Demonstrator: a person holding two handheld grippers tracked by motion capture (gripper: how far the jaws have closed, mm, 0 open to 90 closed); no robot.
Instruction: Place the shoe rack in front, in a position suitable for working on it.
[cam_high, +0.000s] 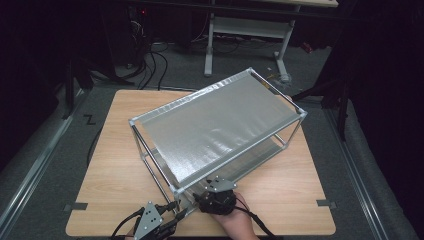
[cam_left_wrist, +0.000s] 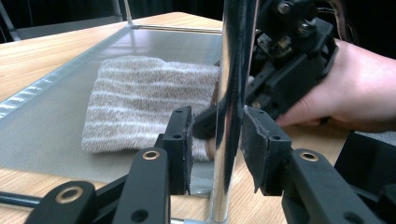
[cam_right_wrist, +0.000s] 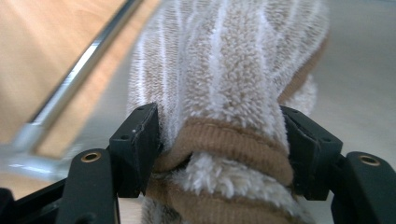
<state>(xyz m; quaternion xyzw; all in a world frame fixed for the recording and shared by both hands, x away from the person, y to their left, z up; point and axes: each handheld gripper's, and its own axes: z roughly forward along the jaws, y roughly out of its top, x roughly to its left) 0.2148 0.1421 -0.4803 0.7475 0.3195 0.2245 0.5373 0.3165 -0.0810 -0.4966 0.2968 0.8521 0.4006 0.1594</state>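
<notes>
A chrome-framed rack (cam_high: 215, 125) with grey fabric shelves stands askew on the wooden table (cam_high: 100, 165). My left gripper (cam_left_wrist: 219, 140) is at the rack's near corner, jaws shut on the upright chrome post (cam_left_wrist: 231, 70). On the lower shelf (cam_left_wrist: 46, 121) lies a folded beige towel with white stripes (cam_left_wrist: 140, 98). Just right of the post, my right gripper (cam_right_wrist: 222, 135) reaches in under the top shelf. Its pads press both sides of the towel's (cam_right_wrist: 224, 60) brown-hemmed near edge. A hand (cam_left_wrist: 364, 88) holds that gripper's black body (cam_left_wrist: 289, 60).
The rack covers most of the table's middle and right. Bare wood lies along the left side and near edge, where tape marks (cam_high: 76, 206) sit. Beyond the table are a white desk frame (cam_high: 245, 30) and floor cables (cam_high: 150, 65).
</notes>
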